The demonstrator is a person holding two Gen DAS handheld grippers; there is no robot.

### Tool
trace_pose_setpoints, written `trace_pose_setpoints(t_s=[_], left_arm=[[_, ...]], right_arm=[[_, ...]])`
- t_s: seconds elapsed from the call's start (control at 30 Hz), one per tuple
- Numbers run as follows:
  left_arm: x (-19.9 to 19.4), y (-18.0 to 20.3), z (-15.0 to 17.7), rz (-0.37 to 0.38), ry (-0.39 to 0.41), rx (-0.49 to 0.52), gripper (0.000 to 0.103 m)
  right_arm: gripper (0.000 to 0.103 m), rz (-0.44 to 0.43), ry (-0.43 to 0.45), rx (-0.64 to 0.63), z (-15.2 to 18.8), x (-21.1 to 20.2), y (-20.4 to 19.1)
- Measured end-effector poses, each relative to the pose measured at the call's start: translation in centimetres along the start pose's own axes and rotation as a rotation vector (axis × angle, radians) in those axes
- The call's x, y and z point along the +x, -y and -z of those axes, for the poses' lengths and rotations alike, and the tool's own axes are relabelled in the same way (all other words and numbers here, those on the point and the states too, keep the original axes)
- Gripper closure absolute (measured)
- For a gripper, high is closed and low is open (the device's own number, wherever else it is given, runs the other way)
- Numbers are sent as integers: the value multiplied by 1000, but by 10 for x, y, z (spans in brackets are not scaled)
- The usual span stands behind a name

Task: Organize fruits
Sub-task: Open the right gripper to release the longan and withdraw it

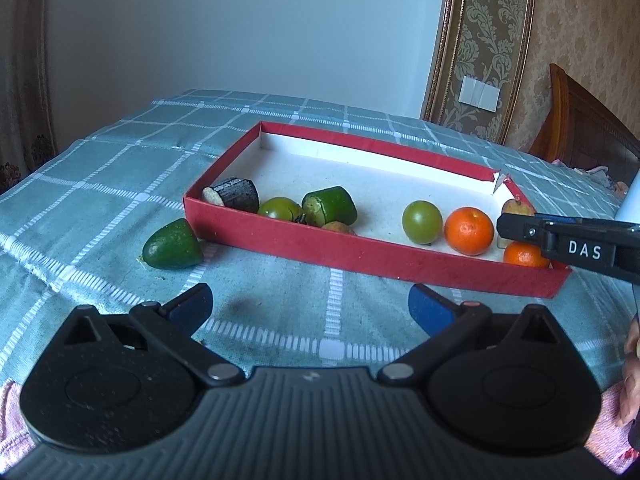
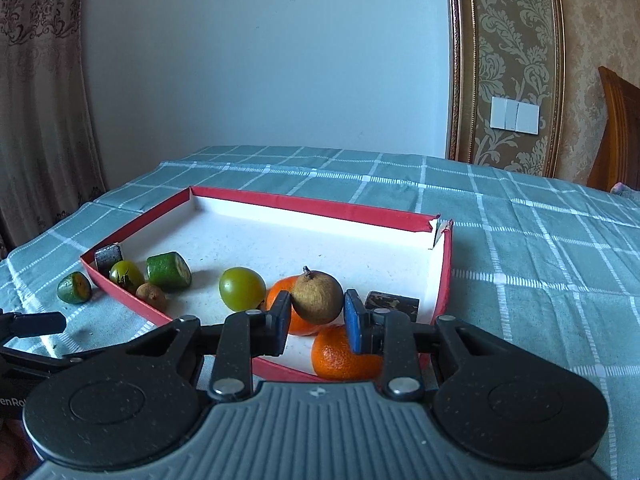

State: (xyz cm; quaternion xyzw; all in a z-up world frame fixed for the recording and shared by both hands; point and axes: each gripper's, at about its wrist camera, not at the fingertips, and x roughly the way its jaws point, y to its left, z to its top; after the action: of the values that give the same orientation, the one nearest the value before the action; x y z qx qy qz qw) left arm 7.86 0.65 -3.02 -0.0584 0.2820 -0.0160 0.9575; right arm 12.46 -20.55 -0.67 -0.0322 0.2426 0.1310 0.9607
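Checked bed cover [image 1: 100,184] bears red tray [image 1: 280,240] and avocado half [image 1: 173,245].

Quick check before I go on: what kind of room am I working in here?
Probably a bedroom at home. The red box of fruit sits on a checked cover that looks like bedding, a carved wooden headboard stands at the far right, and there is patterned wallpaper with a curtain on the left.

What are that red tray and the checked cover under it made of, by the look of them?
The red tray looks like cardboard, matte red outside and white inside: thin walls, and a far corner torn open. The checked cover looks like woven cloth, matte grey-green with white lines: it wrinkles and drapes softly.
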Motion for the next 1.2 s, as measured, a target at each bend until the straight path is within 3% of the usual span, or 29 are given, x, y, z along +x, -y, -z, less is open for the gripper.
trace_pose_setpoints(t_s=[0.13,0.77,0.87,0.93,1.2], left_arm=[[-1,0,0,0,1,-2,0],[1,-2,0,-14,-5,-9,0],[1,-3,0,-20,-5,-15,0],[1,-4,0,-25,-7,-19,0],[1,-6,1,-32,-9,-31,0]], right_arm=[[76,17,7,-42,3,0,-6],[74,27,22,-11,7,-5,-2],[65,28,18,-20,5,-3,-5],[47,23,13,-20,5,-1,-7],[45,37,9,21,4,0,-3]])
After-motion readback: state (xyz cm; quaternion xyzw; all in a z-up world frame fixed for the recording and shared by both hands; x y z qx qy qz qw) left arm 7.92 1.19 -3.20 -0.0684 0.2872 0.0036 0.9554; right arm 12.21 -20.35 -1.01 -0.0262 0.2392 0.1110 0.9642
